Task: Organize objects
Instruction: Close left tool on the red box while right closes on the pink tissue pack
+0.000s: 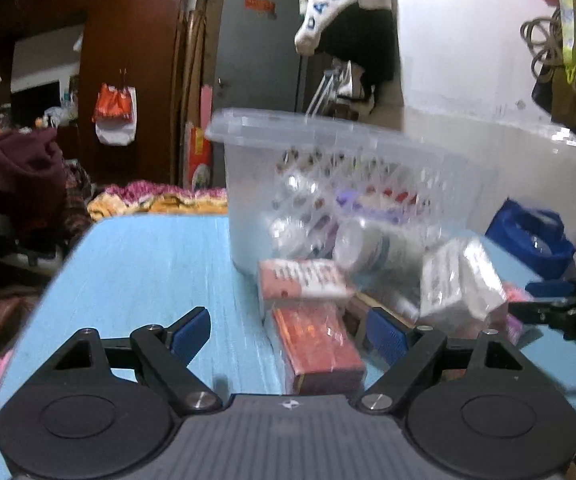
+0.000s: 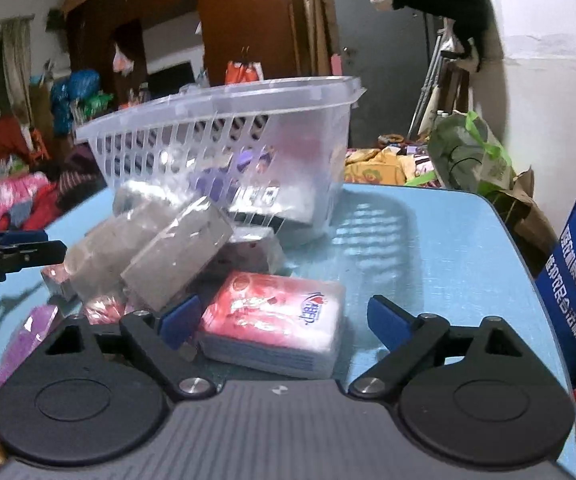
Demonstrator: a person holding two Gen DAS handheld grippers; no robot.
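A cluttered bedroom, clothes heaped at its edges, frames the blue table (image 2: 448, 248) where we are sorting small packaged goods. Largest on it is the clear slotted basket (image 2: 223, 136), standing at the far side and already holding a few packets. Just in front of it a loose pile leans together: silver-wrapped boxes (image 2: 175, 248), a white bottle (image 1: 372, 246) on its side, and a red box (image 1: 316, 344) nearest our left gripper (image 1: 288, 332), whose jaws stand wide with the box between them, pads not pressing. Our right gripper (image 2: 283, 320) also gapes, straddling a red-and-white tissue pack (image 2: 279, 320) lying flat at the near edge, untouched. We judge that pack light, soft and slick in its film; taking it across the short sides, low and square, should keep it from bulging or slipping. The red box looks stiffer and should take a firm pinch across its long sides.
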